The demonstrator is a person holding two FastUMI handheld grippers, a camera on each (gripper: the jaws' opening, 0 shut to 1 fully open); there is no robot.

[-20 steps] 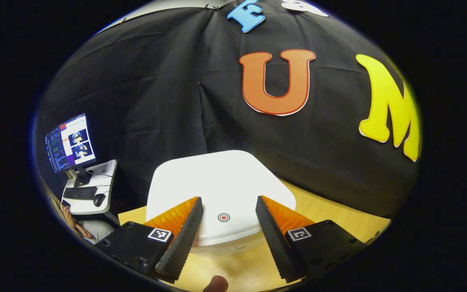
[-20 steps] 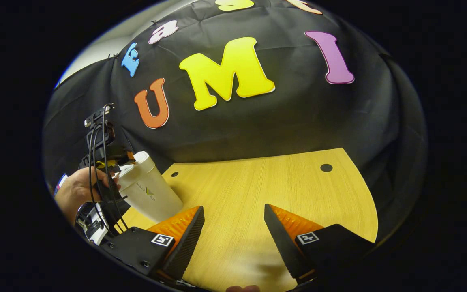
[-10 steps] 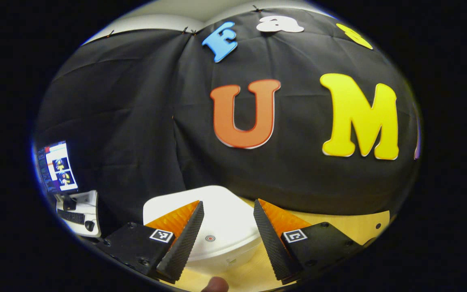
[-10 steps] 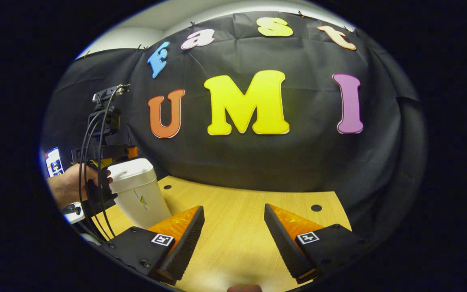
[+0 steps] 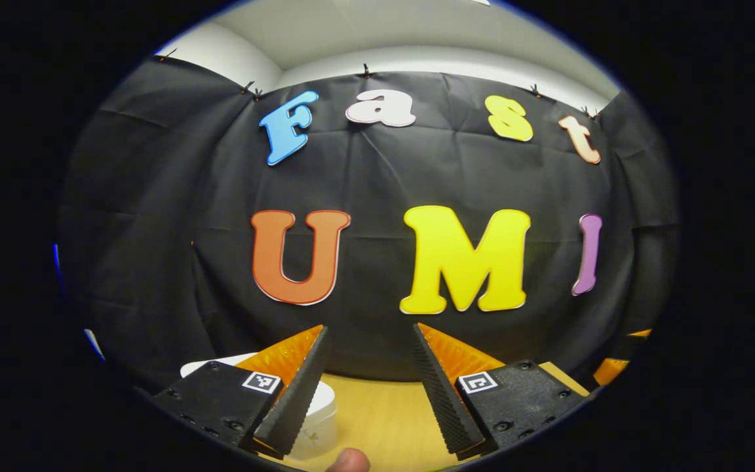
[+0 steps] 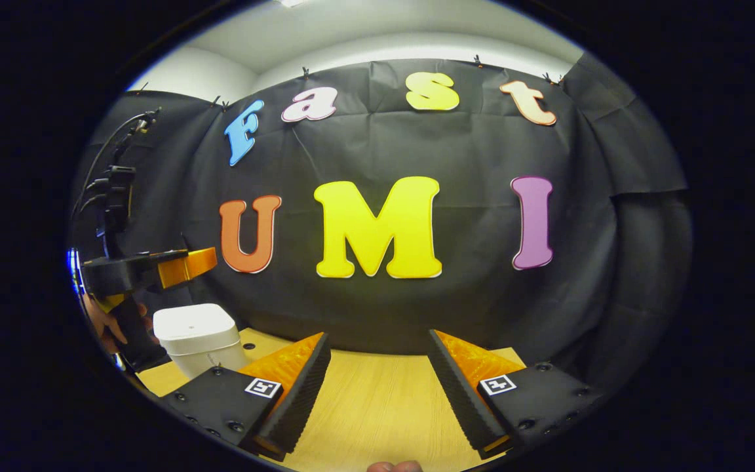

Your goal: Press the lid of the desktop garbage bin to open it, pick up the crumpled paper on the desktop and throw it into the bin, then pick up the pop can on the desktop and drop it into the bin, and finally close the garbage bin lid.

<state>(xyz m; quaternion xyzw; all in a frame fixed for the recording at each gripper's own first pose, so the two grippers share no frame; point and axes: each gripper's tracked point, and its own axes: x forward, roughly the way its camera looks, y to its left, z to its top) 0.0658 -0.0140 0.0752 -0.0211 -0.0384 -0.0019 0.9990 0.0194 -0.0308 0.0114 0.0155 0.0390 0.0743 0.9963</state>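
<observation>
This is a recording booth set up indoors, like a lab or studio corner. A creased black cloth [image 6: 456, 308] is clipped along its top edge as a backdrop, with a plain white wall and ceiling [image 5: 417, 39] above it. In front stands a light wood-grain tabletop [image 6: 384, 393] with 2 small round holes near its back edge, and a white desktop garbage bin [image 6: 197, 334] sits on it.

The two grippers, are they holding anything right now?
No. The left gripper and right gripper are both open and empty; the white plastic garbage bin stands untouched.
</observation>
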